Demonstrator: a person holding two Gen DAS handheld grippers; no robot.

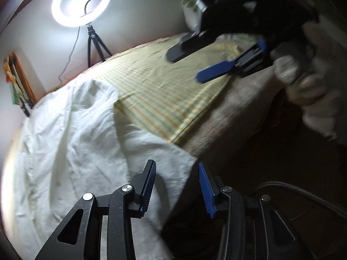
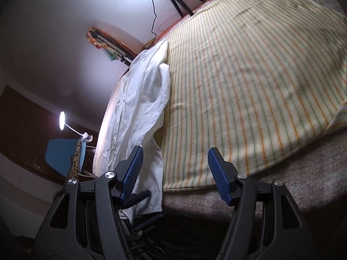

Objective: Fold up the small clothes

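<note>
left hand-held gripper (image 1: pixel 176 187) — spread over white garment (image 1: pixel 71 143) | right hand-held gripper (image 2: pixel 175 175) — spread, empty

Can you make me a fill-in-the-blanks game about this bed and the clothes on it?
1. The white garment lies on a sheet patterned with ______.
2. The bright ring light stands on a black ______.
3. The left gripper has nothing between its pads, so it is ______.
4. The pads on the right gripper are coloured ______.

Missing words: stripes; tripod; open; blue
</note>
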